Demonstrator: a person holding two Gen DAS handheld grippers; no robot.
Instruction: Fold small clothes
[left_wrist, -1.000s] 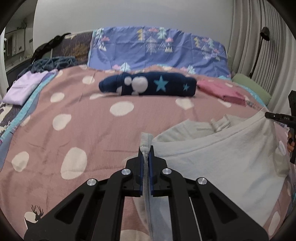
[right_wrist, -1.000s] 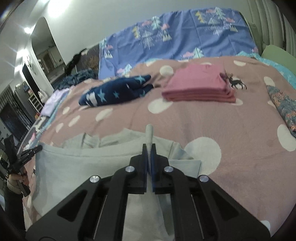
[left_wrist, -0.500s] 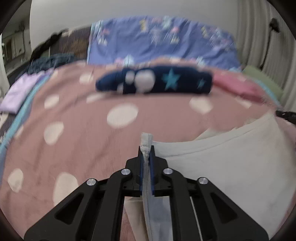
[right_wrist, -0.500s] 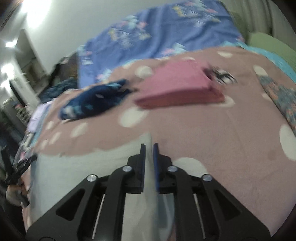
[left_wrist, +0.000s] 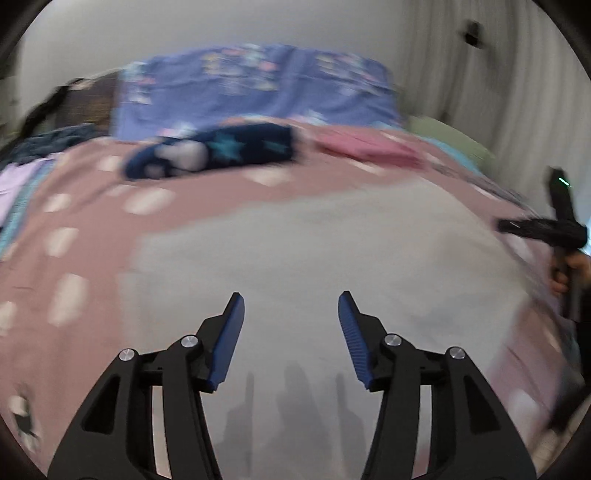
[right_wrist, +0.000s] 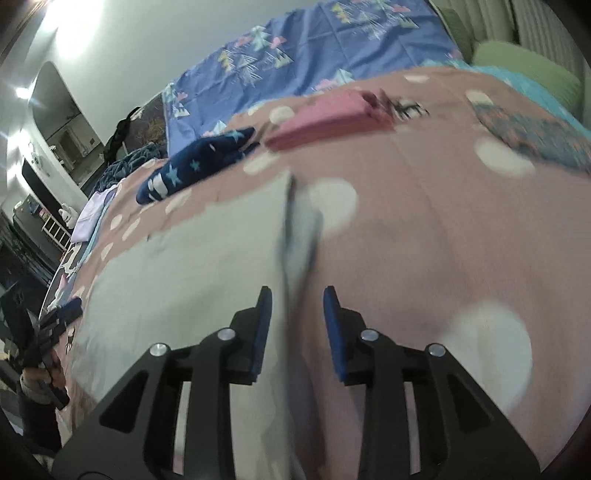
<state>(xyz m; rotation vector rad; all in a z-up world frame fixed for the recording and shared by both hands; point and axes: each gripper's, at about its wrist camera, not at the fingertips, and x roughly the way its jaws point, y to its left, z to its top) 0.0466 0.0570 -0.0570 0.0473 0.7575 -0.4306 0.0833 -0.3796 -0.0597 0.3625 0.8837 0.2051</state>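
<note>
The grey garment (left_wrist: 314, 251) is spread flat on the bed (left_wrist: 74, 206), its long axis running between both claws. The left claw (left_wrist: 291, 301) is opening over bare cloth; the right claw (right_wrist: 297, 295) is opening astride the garment's raised edge, unpinched.

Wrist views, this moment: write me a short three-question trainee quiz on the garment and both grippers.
1. True or false: the left gripper is pinching the grey garment.
2. Which folded item lies nearer the purple-blue bedsheet's tree print in the right wrist view: (a) pink stack, (b) navy star garment, (c) neither can be judged?
3. What lies between the fingers of the right gripper?

Key
1. False; its jaws are opening, nothing gripped.
2. (a)
3. The grey garment's edge, pads not pressing; jaws opening.
</note>
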